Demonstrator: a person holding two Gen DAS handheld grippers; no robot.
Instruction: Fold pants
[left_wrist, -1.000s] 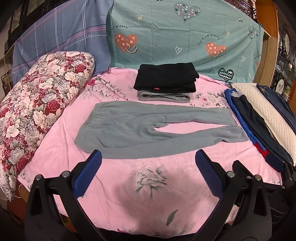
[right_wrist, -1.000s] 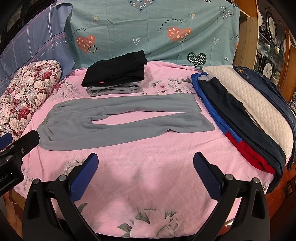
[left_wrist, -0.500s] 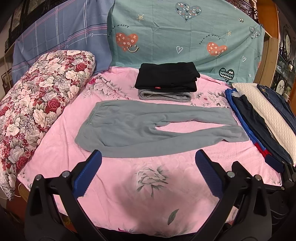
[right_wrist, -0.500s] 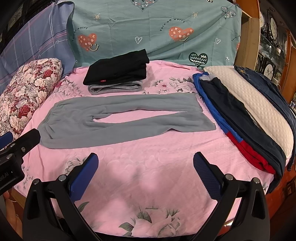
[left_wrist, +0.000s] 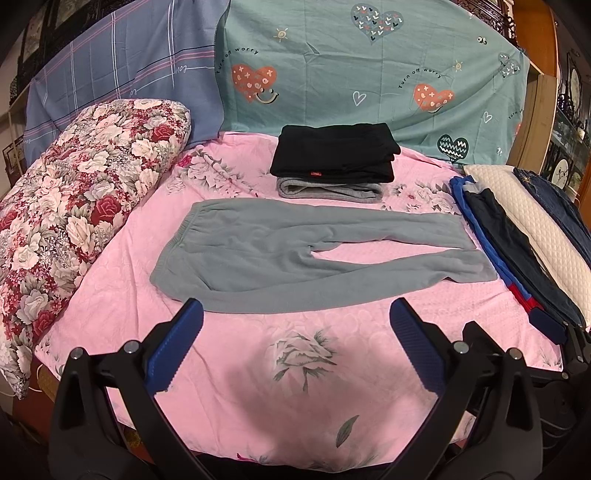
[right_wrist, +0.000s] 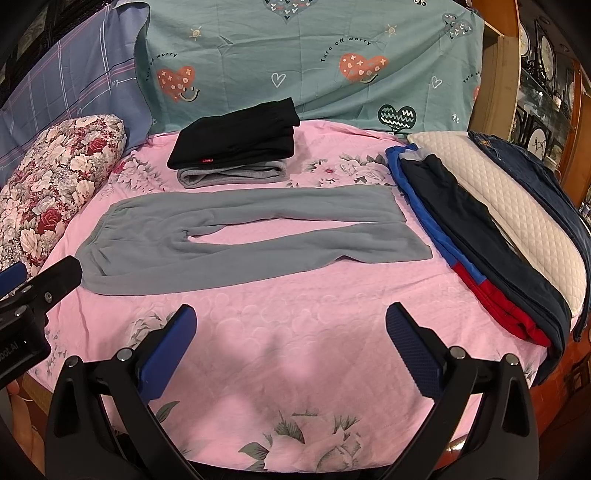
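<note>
Grey sweatpants (left_wrist: 295, 254) lie flat on the pink floral bed sheet (left_wrist: 295, 387), waistband to the left, both legs stretching right with a gap between them. They also show in the right wrist view (right_wrist: 236, 236). My left gripper (left_wrist: 295, 325) is open and empty, hovering near the front edge just below the near leg. My right gripper (right_wrist: 290, 328) is open and empty, also in front of the pants. The left gripper's body shows at the left edge of the right wrist view (right_wrist: 33, 291).
A folded black garment on a folded grey one (left_wrist: 334, 158) sits behind the pants. A floral pillow (left_wrist: 74, 206) lies at the left. A stack of blue, dark and red clothes (left_wrist: 517, 251) and a white quilted cushion (left_wrist: 546, 236) lie at the right.
Both grippers have shifted slightly forward and upward; the pants appear a little lower in view. Nothing was grasped or moved.
</note>
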